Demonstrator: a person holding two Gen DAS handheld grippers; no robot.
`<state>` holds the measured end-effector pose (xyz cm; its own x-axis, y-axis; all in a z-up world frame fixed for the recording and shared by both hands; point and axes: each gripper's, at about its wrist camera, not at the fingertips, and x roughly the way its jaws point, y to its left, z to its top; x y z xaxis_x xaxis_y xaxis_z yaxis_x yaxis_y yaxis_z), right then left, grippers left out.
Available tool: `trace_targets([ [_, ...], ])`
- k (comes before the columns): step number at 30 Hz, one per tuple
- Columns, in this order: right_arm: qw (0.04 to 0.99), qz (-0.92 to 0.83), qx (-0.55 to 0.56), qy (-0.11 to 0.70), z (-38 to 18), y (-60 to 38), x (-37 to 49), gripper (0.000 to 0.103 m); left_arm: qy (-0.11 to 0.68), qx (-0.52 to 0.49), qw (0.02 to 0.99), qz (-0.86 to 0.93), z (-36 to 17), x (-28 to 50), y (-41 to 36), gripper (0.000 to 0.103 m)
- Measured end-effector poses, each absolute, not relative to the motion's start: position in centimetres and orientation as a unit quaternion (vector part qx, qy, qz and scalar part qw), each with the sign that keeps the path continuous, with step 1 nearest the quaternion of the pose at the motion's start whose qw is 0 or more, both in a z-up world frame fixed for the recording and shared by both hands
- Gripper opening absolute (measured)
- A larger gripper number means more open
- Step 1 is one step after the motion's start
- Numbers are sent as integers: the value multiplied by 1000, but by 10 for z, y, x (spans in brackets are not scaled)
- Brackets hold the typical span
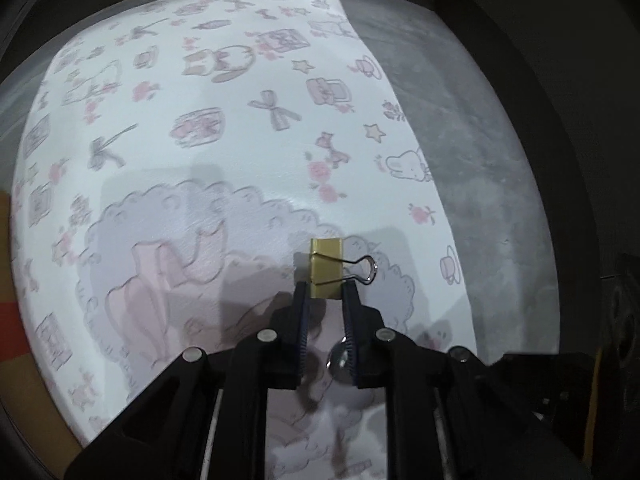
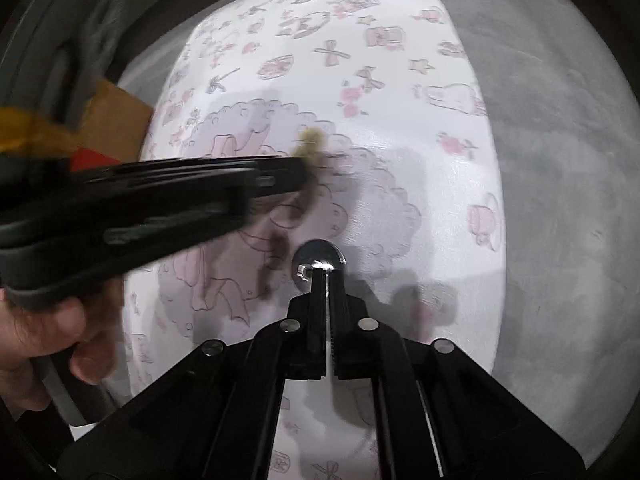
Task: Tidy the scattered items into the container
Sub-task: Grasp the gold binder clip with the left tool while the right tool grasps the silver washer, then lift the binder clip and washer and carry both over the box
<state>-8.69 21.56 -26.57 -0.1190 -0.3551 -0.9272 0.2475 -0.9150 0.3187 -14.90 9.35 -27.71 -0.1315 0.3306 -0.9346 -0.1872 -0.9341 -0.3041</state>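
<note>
The left tongs squeeze the gold clip and the right tongs pinch the shiny coin, ready to lift both off the worktop.

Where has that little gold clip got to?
In the left wrist view the gold binder clip sits low and centre, pinched between the left gripper fingertips, over the patterned mat.

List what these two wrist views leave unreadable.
- Container: in neither view; left-edge brown cardboard may be it, cut off.
- Gold binder clip: motion-blurred in right wrist view.
- Small round silver metal piece: identity unclear; right hand-held gripper covers its near side.
</note>
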Motion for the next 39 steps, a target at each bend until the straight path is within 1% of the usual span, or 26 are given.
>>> trace_targets([
  [1, 201, -748, 631, -42, -265, 216, -85, 14, -58, -635, 171, 751, -275, -146, 88, 16],
  [2, 201, -750, 629, -41, -264, 215, -82, 39, -59, -634, 168, 752, -274, -144, 85, 16],
  [3, 201, -752, 627, -40, -263, 215, -80, 61, -59, -636, 164, 752, -274, -142, 81, 16],
  [4, 201, -757, 620, -36, -259, 213, -78, 66, -58, -639, 160, 751, -273, -137, 76, 16],
  [10, 213, -757, 617, 16, -266, 185, -82, 65, -66, -661, 120, 738, -282, -113, 50, 16],
  [11, 207, -758, 618, 24, -269, 182, -84, 61, -70, -664, 113, 736, -283, -109, 45, 16],
  [12, 200, -759, 619, 32, -272, 178, -87, 50, -74, -666, 109, 734, -284, -105, 41, 16],
  [13, 197, -754, 626, 33, -277, 176, -90, 44, -77, -668, 106, 732, -285, -101, 38, 16],
  [14, 194, -748, 633, 35, -282, 173, -94, 26, -80, -670, 103, 731, -285, -97, 35, 16],
  [15, 190, -738, 646, 38, -289, 173, -95, 15, -82, -671, 101, 730, -285, -94, 32, 16],
  [18, 185, -741, 644, 42, -289, 171, -95, 14, -85, -671, 99, 729, -282, -90, 31, 16],
  [21, 186, -737, 649, 29, -288, 174, -98, 14, -86, -669, 100, 732, -275, -89, 33, 16],
  [26, 182, -743, 643, 37, -266, 171, -98, 14, -89, -657, 97, 742, -253, -89, 34, 16],
  [29, 182, -751, 634, 38, -243, 159, -101, 14, -95, -647, 92, 751, -230, -86, 33, 16],
  [32, 188, -762, 618, 45, -207, 152, -98, 14, -96, -634, 88, 762, -199, -82, 31, 16],
  [39, 201, -787, 579, 70, -104, 137, -81, 14, -90, -591, 79, 798, -108, -62, 13, 16],
])
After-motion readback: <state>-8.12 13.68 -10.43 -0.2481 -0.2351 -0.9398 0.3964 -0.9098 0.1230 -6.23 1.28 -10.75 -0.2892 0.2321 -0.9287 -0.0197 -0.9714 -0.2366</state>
